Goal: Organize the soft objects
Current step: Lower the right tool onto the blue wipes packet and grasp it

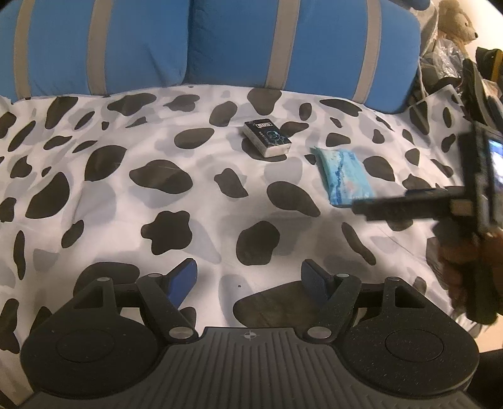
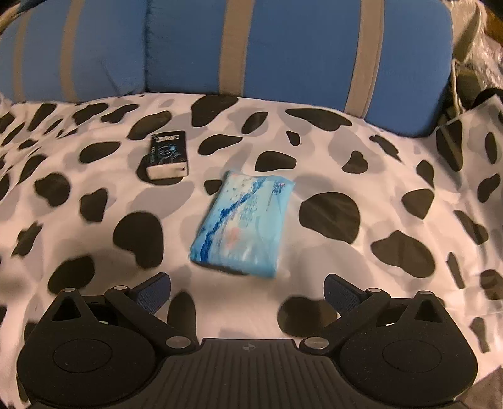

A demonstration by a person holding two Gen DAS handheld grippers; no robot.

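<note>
Just beyond my right gripper [image 2: 246, 291], whose jaws stand wide apart with nothing between them, lies the light blue tissue pack [image 2: 242, 223] flat on the cow-print bedspread [image 2: 393, 176]. Up and to the left of that pack, near it but not touching, sits a small black pack [image 2: 166, 154] with a pale end facing me. Behind the blue pack, at the far edge of the bedspread, two blue cushions [image 2: 298, 47] with grey stripes lean side by side. My left gripper [image 1: 251, 283] hangs well short and to the left of the blue pack, jaws likewise parted and empty. To the far right, past the blue pack, a brown stuffed toy [image 1: 456, 22] sits among clutter I cannot make out
</note>
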